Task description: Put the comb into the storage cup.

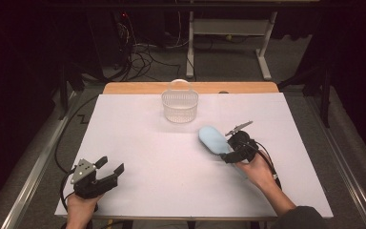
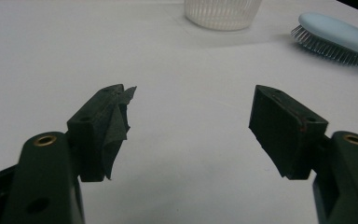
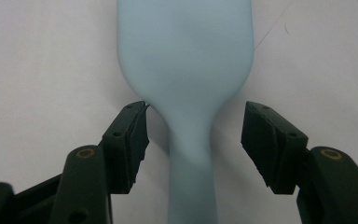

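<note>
on the white table [image 1: 171,171], a clear basket [image 1: 180,106] sits near the far edge. the right gripper [image 1: 230,145] is at a pale blue brush [image 1: 213,139]; the left gripper [image 1: 110,168] rests near the front-left corner, jaws apart.

Lab: floor cables [image 1: 140,57], bare test table [image 1: 138,143].

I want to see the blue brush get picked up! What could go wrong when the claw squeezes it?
The right gripper has open jaws on either side of the hairbrush at its narrow neck, not touching yet. The handle looks smooth and rounded, so it might slip or twist when squeezed. The wide head is heavier, so the brush may tip forward once lifted. The clear basket stands just beyond it, so a swinging brush could bump it.
</note>
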Action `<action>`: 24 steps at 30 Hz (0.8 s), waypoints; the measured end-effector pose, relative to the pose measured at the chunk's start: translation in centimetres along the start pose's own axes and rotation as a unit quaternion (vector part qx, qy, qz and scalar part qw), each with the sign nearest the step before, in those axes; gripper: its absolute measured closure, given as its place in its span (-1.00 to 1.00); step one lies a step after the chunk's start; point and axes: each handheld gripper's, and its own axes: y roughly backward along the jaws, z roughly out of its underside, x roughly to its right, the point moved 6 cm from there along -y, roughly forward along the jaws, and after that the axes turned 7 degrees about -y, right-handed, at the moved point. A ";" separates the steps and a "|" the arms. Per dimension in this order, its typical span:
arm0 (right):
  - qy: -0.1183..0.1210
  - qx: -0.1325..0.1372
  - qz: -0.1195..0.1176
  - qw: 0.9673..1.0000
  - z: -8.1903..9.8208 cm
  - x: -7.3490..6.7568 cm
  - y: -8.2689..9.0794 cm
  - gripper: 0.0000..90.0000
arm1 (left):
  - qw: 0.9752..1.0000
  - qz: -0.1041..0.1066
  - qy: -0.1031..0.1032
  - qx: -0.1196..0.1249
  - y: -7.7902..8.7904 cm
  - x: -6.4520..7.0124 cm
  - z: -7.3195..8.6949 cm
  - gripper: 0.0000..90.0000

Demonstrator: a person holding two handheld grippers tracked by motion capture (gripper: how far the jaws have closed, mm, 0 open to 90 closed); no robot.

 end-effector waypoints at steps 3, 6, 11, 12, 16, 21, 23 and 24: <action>-0.003 -0.007 0.000 1.000 0.0 0.0 -0.4 -0.06 | 1.000 0.000 0.000 -0.001 0.0 0.0 0.0 -0.36; 0.000 -0.015 0.000 1.000 0.1 -0.1 -0.8 0.00 | 1.000 0.000 -0.001 -0.002 0.0 0.0 0.0 -0.36; -0.002 -0.025 -0.002 1.000 0.1 -0.1 -1.4 0.14 | 1.000 0.001 0.000 -0.002 -0.1 0.0 0.0 -0.36; -0.002 -0.029 -0.003 1.000 0.1 -0.1 -1.5 0.16 | 1.000 0.001 0.000 -0.003 -0.1 0.0 0.0 -0.36; -0.002 -0.029 -0.002 1.000 0.0 -0.1 -1.7 0.27 | 1.000 0.001 0.000 -0.003 -0.1 0.0 0.0 -0.36; 0.003 -0.031 -0.003 0.999 0.0 -0.2 -1.7 0.40 | 1.000 0.001 0.000 -0.003 -0.1 0.0 0.0 -0.36; 0.003 -0.032 -0.005 0.999 0.0 -0.2 -1.7 0.45 | 1.000 0.001 0.000 -0.004 -0.1 0.0 0.0 -0.36; 0.003 -0.033 -0.005 0.999 0.0 -0.1 -1.7 0.47 | 1.000 0.001 0.000 -0.004 -0.1 0.0 0.0 -0.36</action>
